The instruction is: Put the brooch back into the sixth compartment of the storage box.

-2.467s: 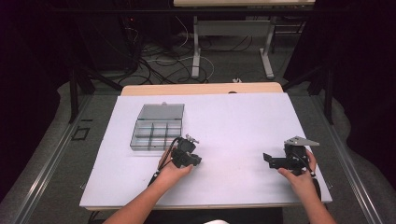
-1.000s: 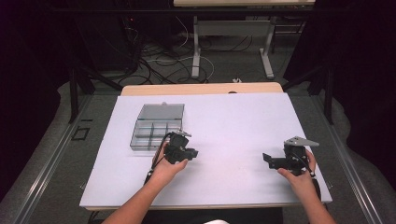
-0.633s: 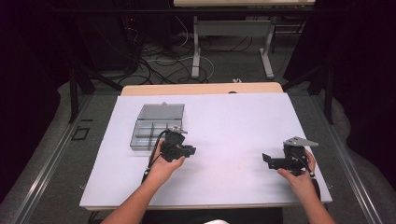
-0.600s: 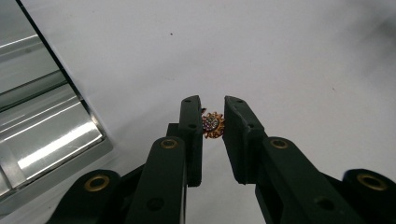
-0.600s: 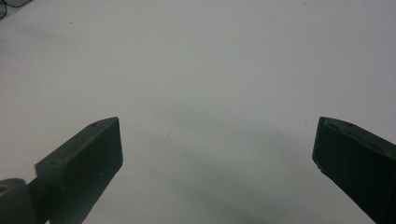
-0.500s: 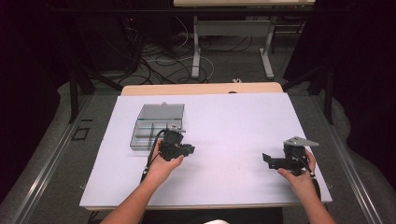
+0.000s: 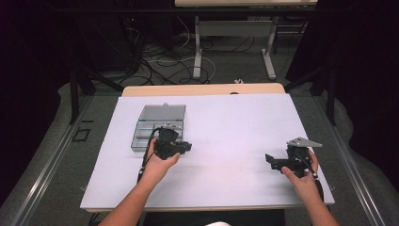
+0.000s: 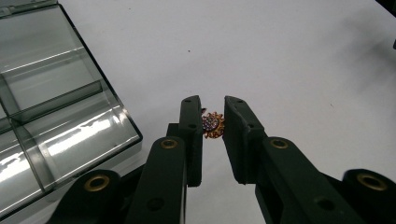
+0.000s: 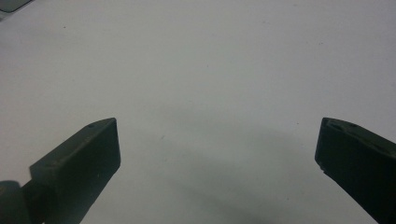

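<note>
My left hand-held gripper (image 8: 214, 122) is clamped on a small gold sun-shaped brooch (image 8: 213, 125), held above the white bench (image 7: 226, 127) just beside the clear compartment box (image 8: 51, 107), at the bench's left. My right hand-held gripper (image 9: 217, 149) stands wide apart over bare bench, near right.

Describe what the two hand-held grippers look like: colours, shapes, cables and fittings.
Both are black. The left hand-held gripper has flat, blocky jaws on link arms with brass-coloured pivot rings, and a black cable trails from it. The right hand-held gripper carries a grey three-cornered plate. Forearms are bare.
</note>
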`<state>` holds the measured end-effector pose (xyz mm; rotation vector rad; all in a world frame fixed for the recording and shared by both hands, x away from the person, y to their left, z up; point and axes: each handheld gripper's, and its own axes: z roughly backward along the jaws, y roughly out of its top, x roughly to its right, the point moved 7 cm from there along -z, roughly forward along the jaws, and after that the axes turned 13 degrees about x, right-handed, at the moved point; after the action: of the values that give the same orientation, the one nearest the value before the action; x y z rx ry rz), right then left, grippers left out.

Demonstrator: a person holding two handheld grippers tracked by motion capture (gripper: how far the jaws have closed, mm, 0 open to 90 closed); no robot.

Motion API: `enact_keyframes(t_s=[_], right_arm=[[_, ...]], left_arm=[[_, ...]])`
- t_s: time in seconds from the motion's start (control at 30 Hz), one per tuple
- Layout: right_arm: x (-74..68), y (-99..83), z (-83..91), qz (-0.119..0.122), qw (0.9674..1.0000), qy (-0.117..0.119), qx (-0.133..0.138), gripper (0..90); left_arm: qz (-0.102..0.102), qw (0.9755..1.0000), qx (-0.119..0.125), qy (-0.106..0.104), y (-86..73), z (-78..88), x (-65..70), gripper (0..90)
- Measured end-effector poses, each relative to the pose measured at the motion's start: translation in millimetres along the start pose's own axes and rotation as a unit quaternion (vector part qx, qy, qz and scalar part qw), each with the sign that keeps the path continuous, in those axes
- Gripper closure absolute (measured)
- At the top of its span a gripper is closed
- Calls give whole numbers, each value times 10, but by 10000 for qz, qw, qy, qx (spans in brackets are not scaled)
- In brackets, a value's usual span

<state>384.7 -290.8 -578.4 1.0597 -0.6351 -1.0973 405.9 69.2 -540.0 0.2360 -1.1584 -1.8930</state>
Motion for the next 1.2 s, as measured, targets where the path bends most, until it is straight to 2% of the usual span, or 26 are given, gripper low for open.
enact_keyframes(t_s=[0.23, 0.53, 0.97, 1.2], right_arm=[[29, -6, -3, -43, 10000, -53, -19, 0], [23, -7, -2, -53, 10000, 2, -24, 0], [1, -25, -11, -33, 10000, 37, -86, 0], [22, -23, -4, -24, 10000, 13, -68, 0]], left_arm=[[61, 10000, 60, 34, 28, 50, -58, 783], [171, 9997, 162, 83, 72, 121, -142, 783], [327, 9988, 291, 232, 113, 231, -327, 782], [419, 9984, 275, 274, 107, 250, -415, 783]])
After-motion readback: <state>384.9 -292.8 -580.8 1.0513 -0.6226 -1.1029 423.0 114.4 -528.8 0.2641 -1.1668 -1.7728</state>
